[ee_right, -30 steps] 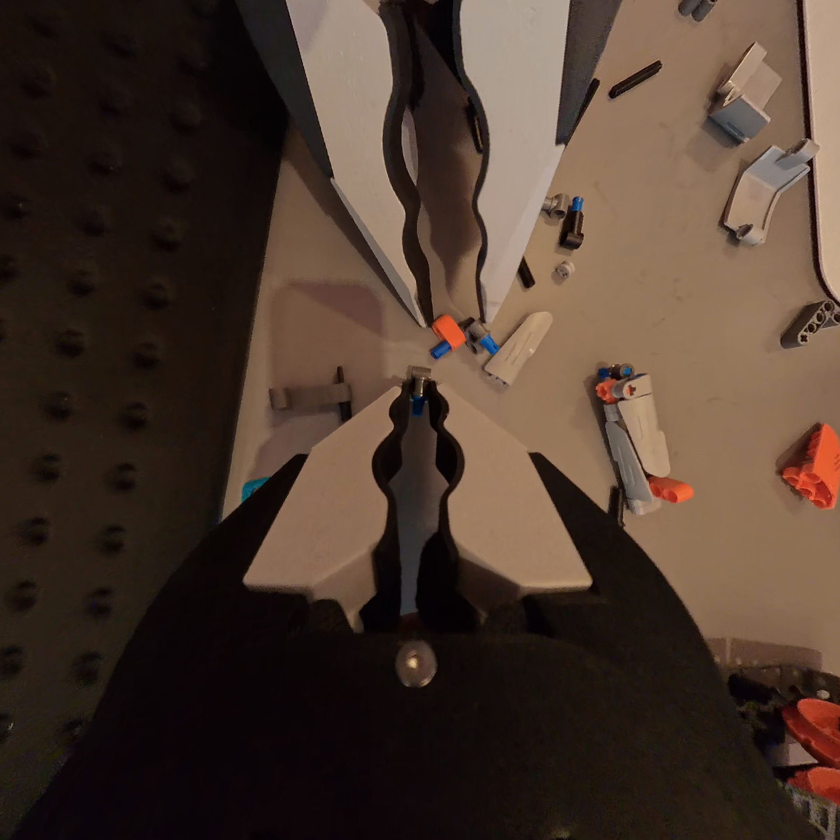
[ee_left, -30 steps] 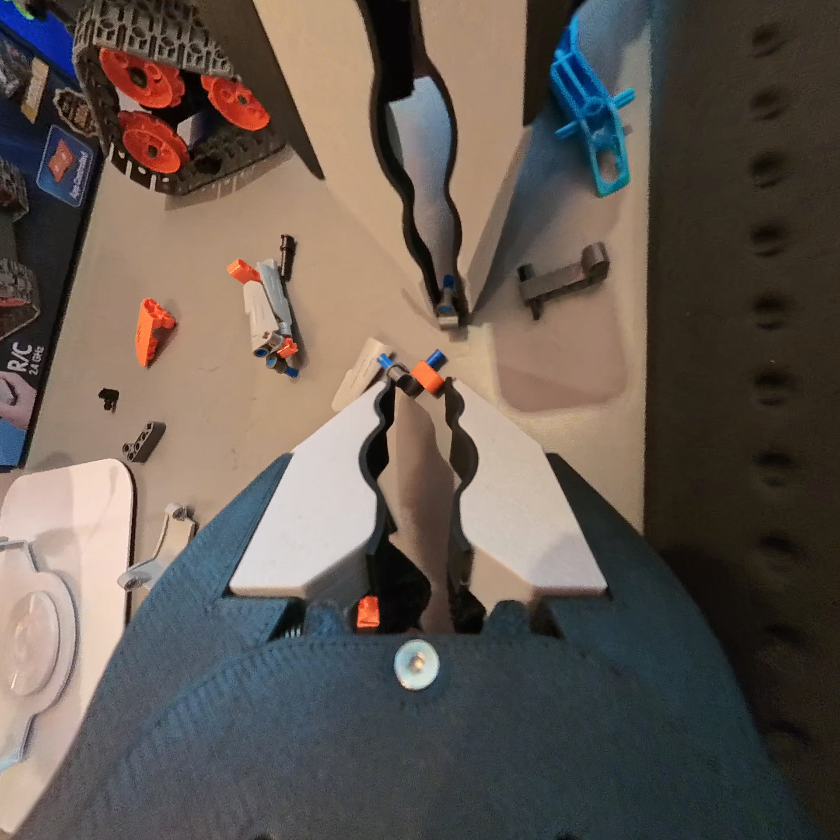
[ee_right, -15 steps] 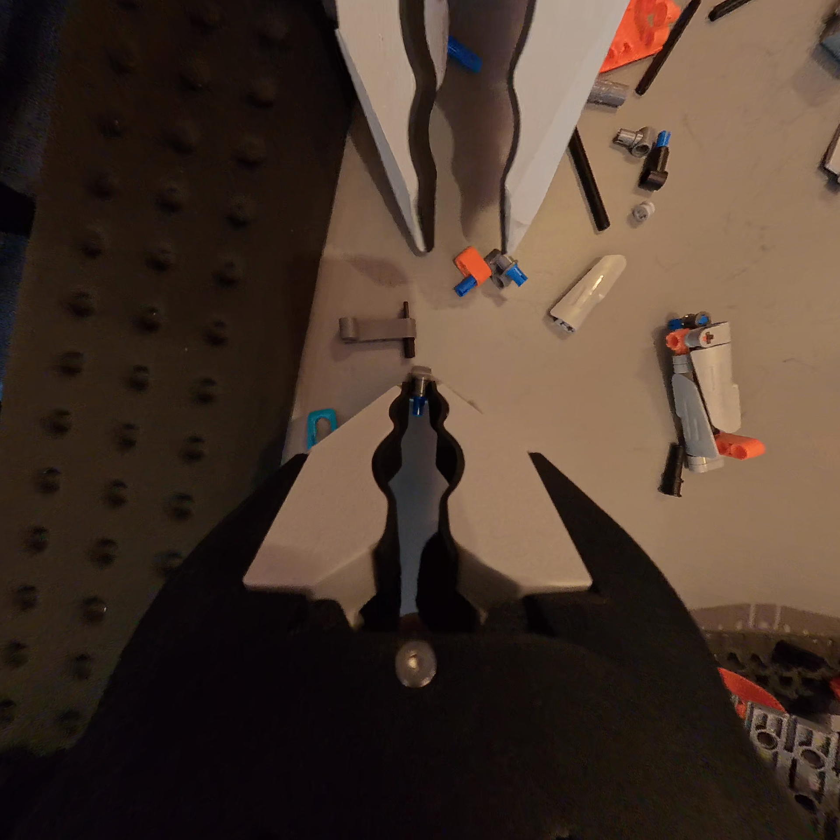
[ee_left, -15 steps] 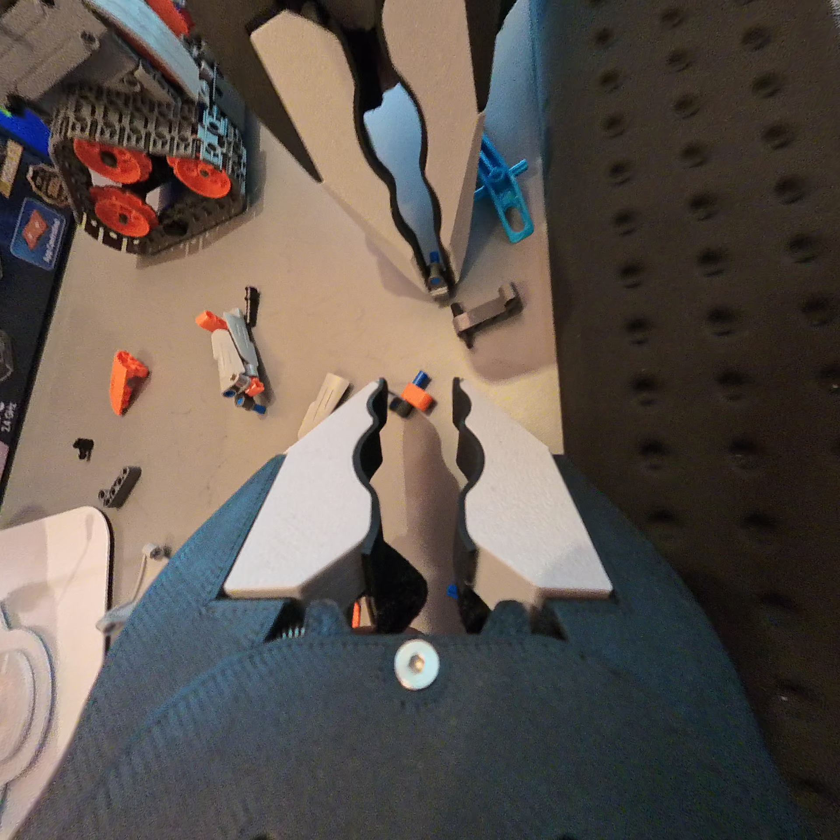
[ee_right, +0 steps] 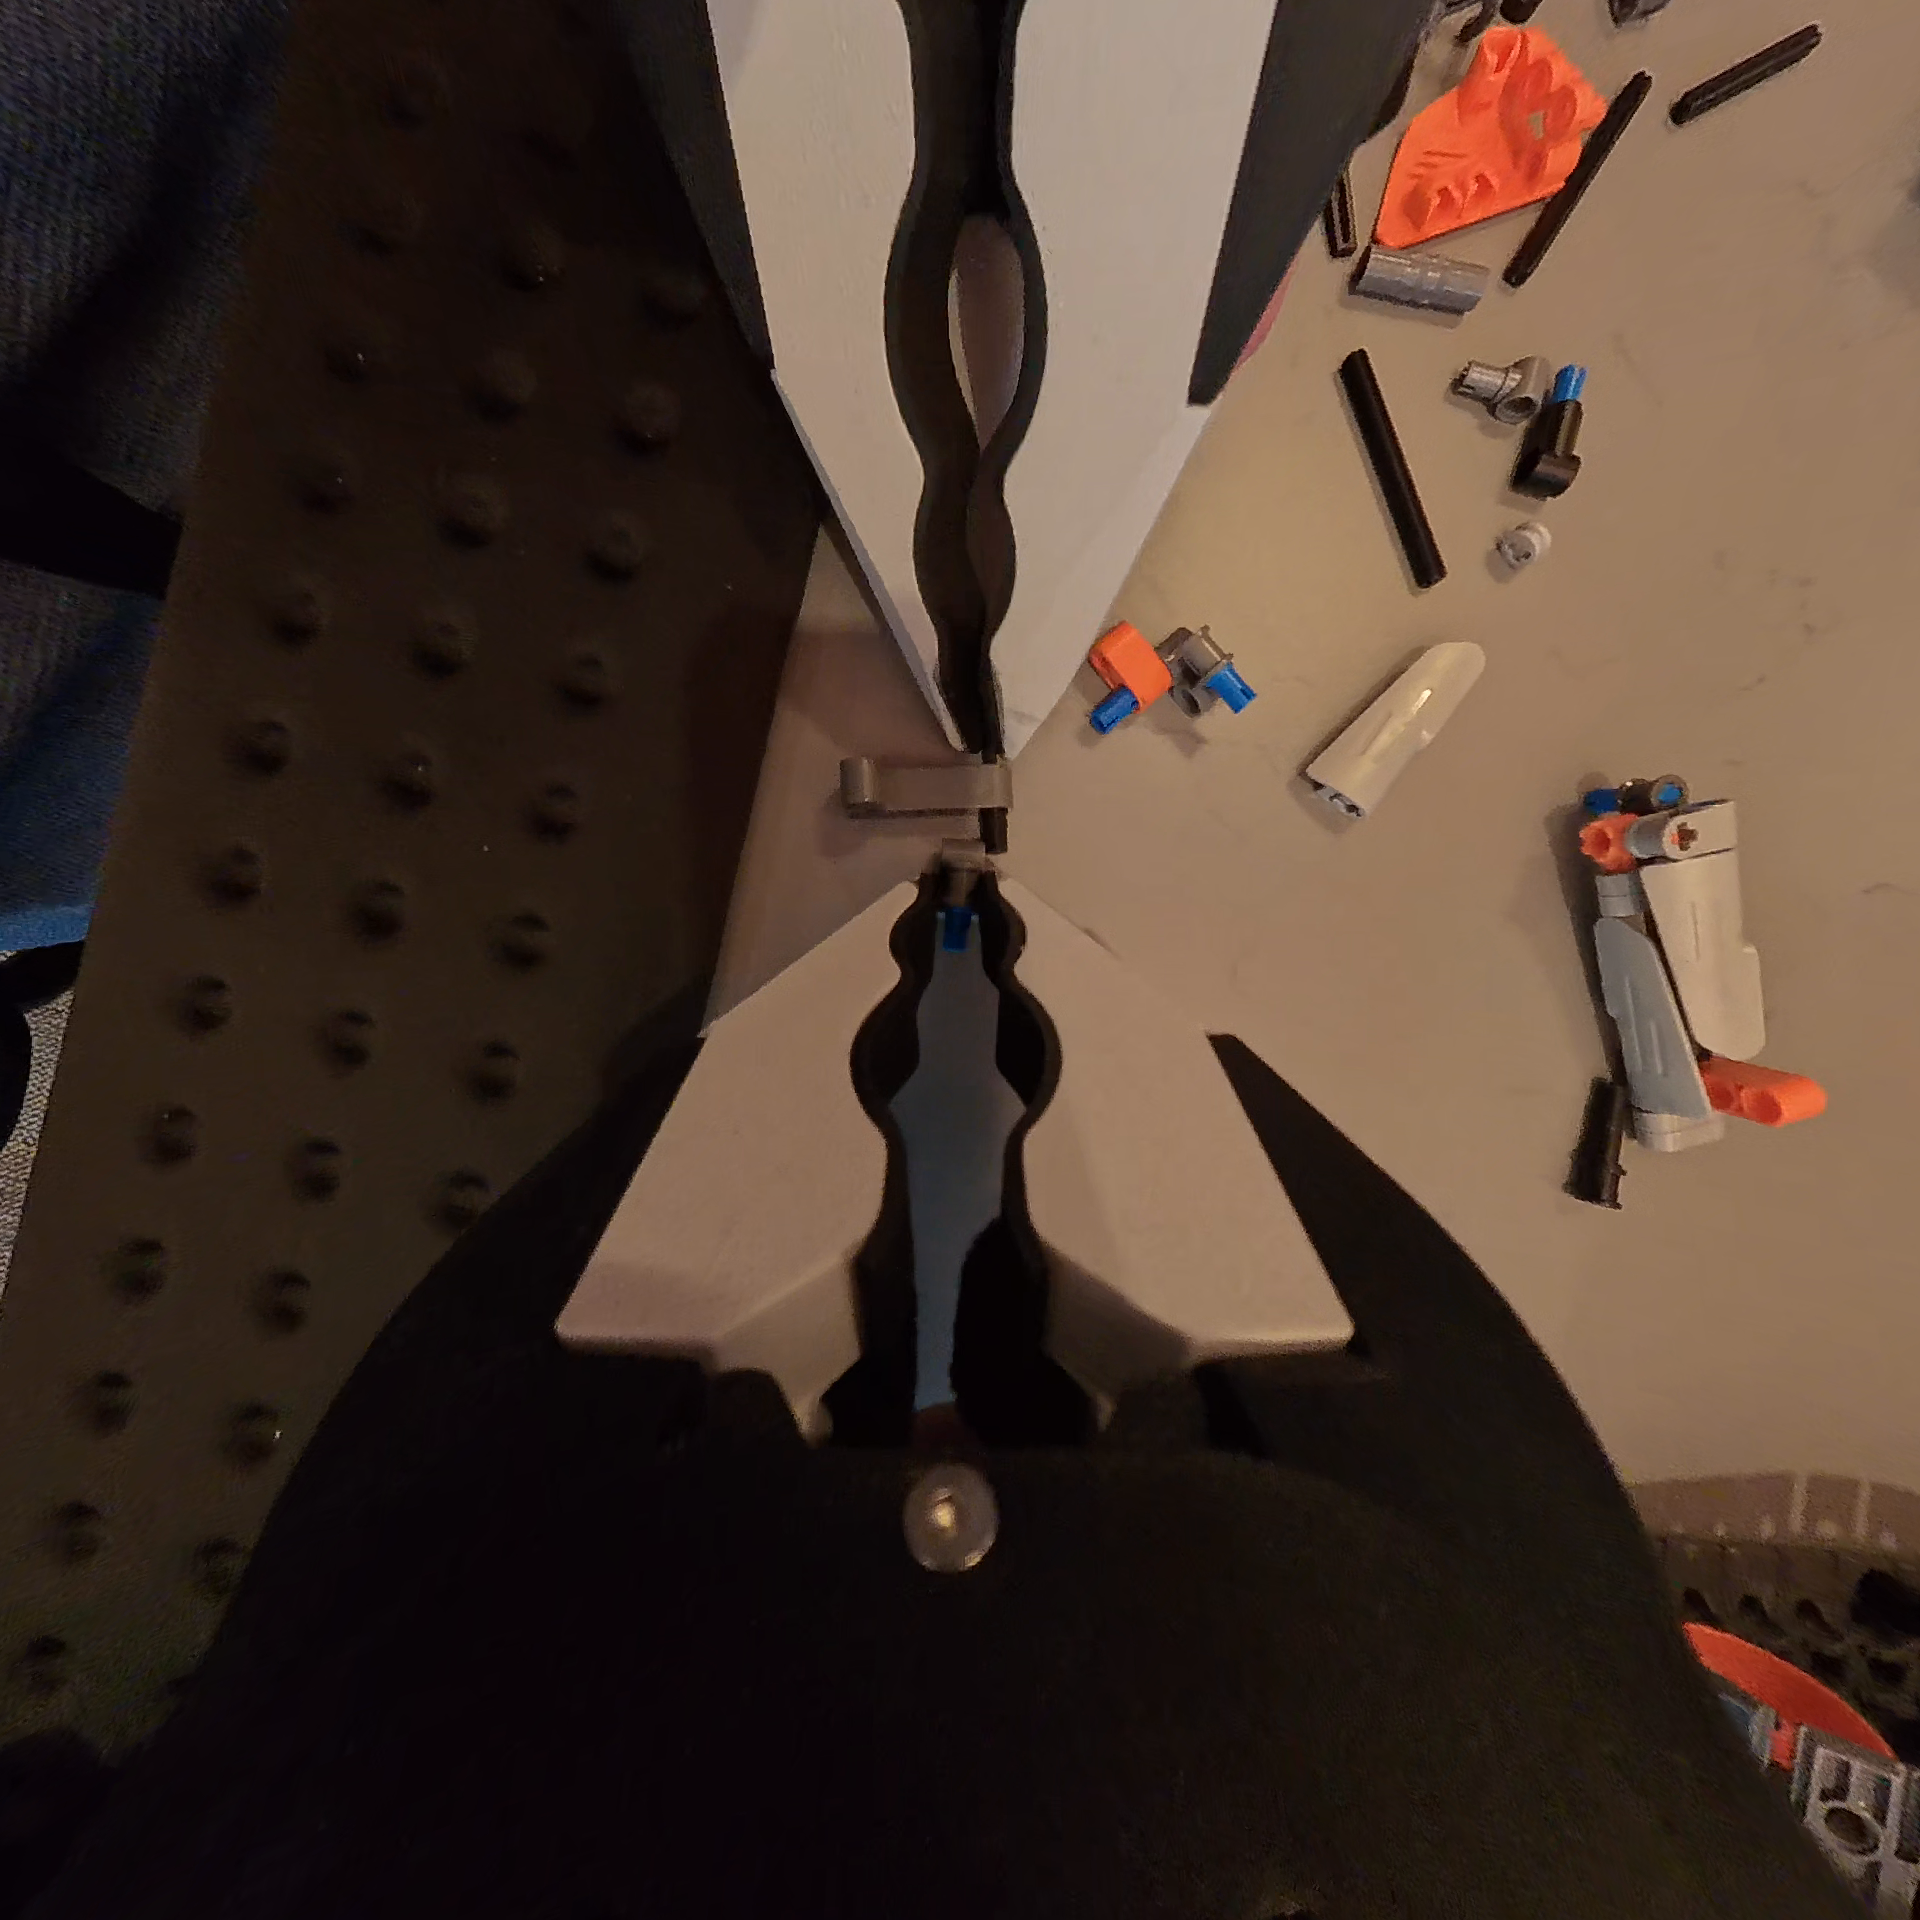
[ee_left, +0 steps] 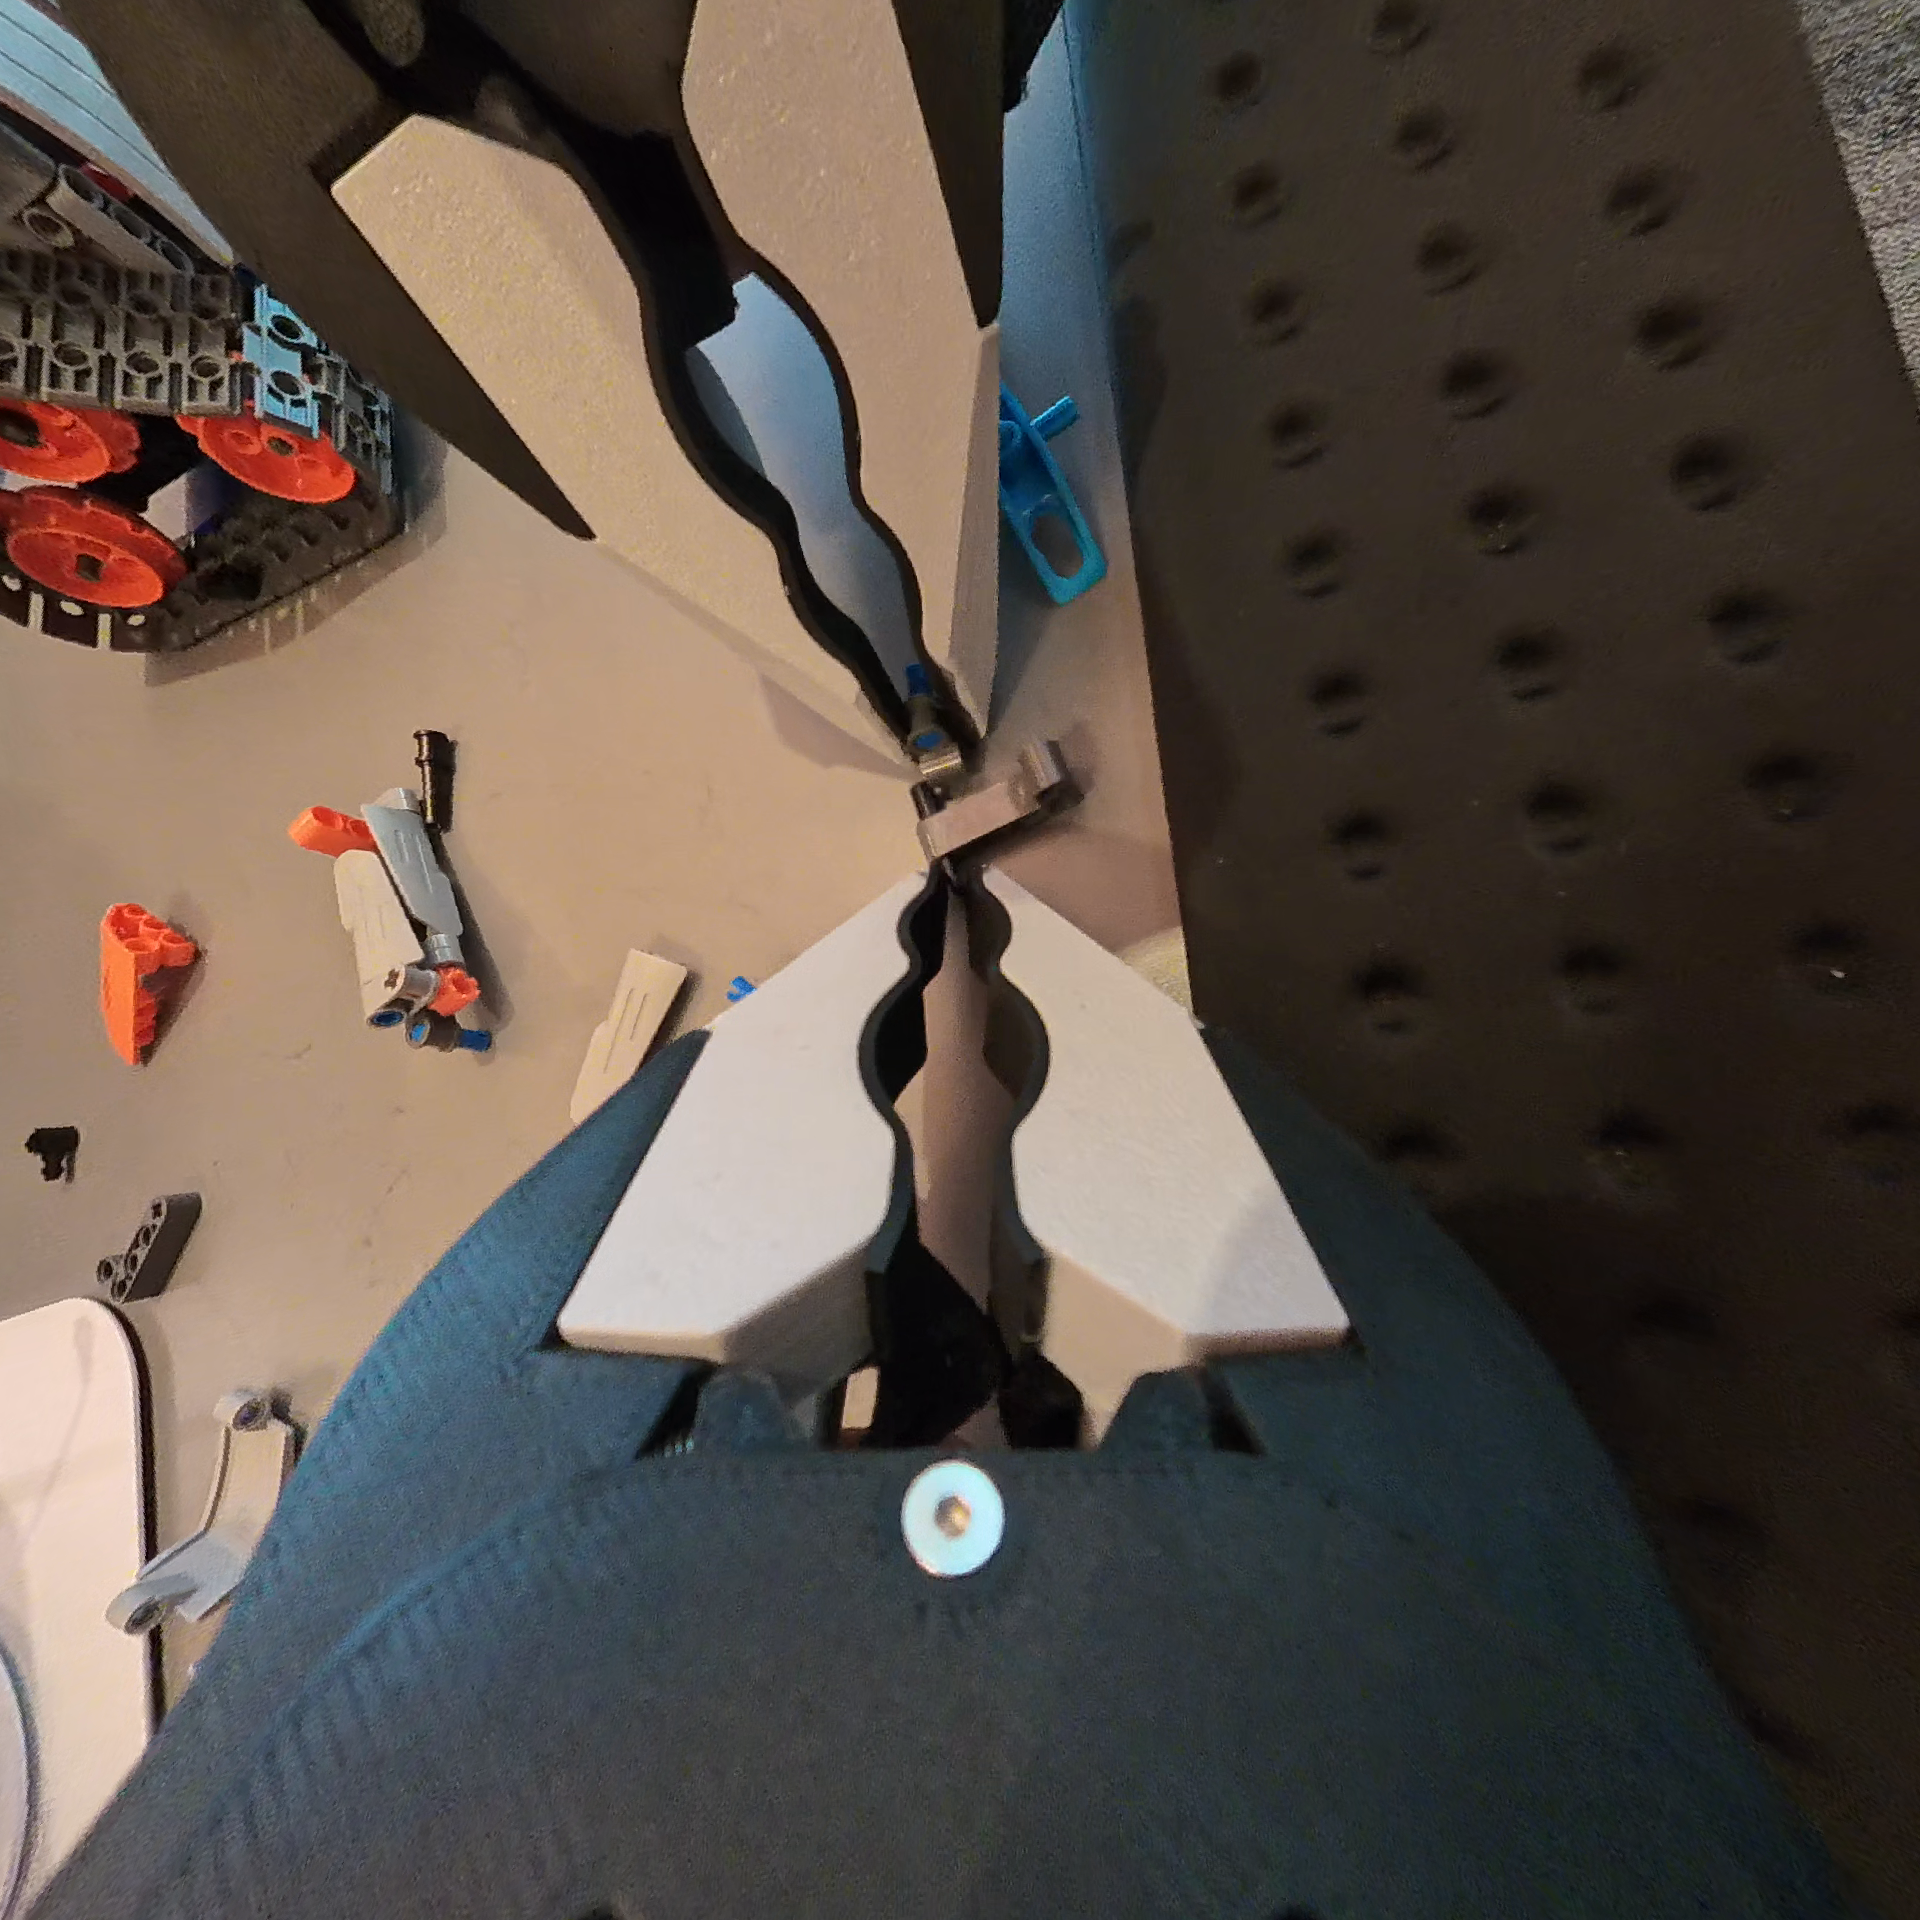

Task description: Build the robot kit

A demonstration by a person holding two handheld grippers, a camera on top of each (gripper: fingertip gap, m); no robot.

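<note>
Grey plastic fills my view: my left tool [ee_left: 951, 878] is pinched nearly shut on the black pin end of a flat grey lever-shaped brick [ee_left: 992, 805] at the far right of the beige bench [ee_left: 582, 727], just beside the dark studded mat [ee_left: 1507, 623]. My right tool [ee_right: 961, 883], opposite, is clamped tight on a small grey connector with a blue pin [ee_right: 956, 904], tip almost touching that lever. Off to my left lie an orange-and-grey brick cluster [ee_left: 410, 914] and a tracked vehicle with orange wheels [ee_left: 156, 499].
</note>
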